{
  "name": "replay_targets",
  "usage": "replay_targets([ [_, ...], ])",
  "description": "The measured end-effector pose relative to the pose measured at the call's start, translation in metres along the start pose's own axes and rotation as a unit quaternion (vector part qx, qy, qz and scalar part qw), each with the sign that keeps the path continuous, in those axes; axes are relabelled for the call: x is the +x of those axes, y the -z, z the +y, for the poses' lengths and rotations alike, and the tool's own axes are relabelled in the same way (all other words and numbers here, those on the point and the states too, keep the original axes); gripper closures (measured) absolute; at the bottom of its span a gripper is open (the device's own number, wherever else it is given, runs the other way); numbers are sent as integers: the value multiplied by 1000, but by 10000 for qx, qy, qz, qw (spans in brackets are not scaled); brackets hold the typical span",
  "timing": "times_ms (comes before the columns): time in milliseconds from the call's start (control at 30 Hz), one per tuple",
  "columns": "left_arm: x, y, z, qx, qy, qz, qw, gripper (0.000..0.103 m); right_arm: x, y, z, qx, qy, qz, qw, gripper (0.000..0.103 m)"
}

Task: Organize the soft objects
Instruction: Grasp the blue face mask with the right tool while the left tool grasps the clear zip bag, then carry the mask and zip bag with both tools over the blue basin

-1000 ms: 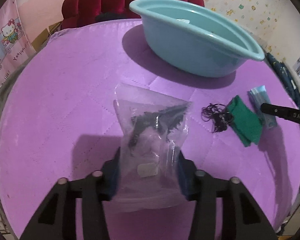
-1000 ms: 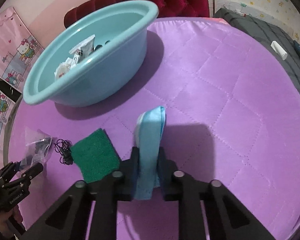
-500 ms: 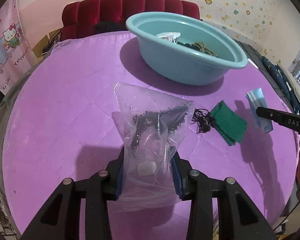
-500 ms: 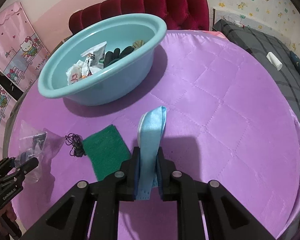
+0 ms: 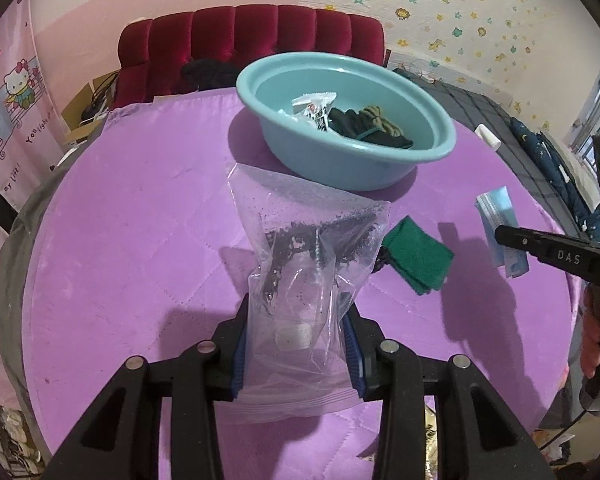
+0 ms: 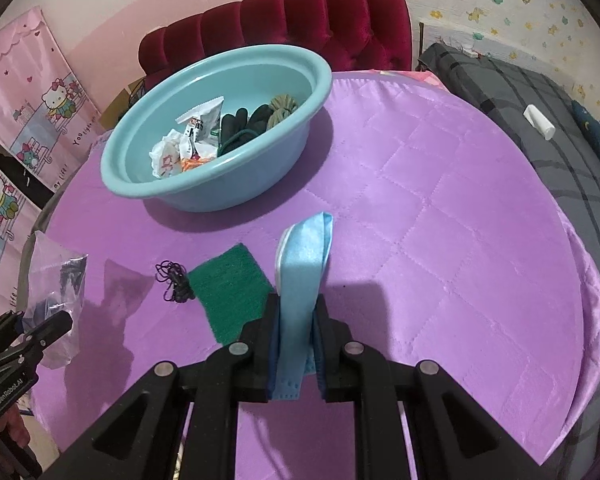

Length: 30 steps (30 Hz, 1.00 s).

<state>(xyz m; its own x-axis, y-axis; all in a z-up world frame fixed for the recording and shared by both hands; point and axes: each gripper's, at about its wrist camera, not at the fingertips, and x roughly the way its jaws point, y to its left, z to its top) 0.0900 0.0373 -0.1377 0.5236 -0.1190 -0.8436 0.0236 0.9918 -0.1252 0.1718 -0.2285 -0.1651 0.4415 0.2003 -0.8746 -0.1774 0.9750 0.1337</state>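
Note:
My left gripper (image 5: 296, 332) is shut on a clear plastic bag (image 5: 304, 248) with dark bits inside, held above the purple table (image 5: 140, 240). My right gripper (image 6: 296, 332) is shut on a folded light-blue face mask (image 6: 304, 256), also held above the table. The mask also shows in the left wrist view (image 5: 500, 228), and the bag in the right wrist view (image 6: 56, 280). A teal basin (image 5: 348, 120) stands at the back with wrappers, dark gloves and yarn inside; it also shows in the right wrist view (image 6: 220, 128).
A green cloth (image 6: 228, 288) and a black hair tie bundle (image 6: 174, 282) lie on the table between the grippers. A red sofa (image 6: 280, 16) stands behind the table. A grey bed (image 6: 540, 92) with a small white tube (image 6: 538, 120) is at the right.
Both grippers have risen with their loads, so the basin's contents have come into view. The bag and mask are higher above the table.

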Motion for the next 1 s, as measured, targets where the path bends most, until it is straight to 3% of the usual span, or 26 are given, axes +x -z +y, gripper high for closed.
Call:
replay_targets([
  [433, -30, -22, -10, 118, 62, -81, 9999, 60, -28, -19, 8, 5, 60, 92, 9999, 88],
  [1000, -28, -89, -23, 499, 55, -212, 9985, 60, -46, -86, 34, -317, -31, 47, 9995, 88],
])
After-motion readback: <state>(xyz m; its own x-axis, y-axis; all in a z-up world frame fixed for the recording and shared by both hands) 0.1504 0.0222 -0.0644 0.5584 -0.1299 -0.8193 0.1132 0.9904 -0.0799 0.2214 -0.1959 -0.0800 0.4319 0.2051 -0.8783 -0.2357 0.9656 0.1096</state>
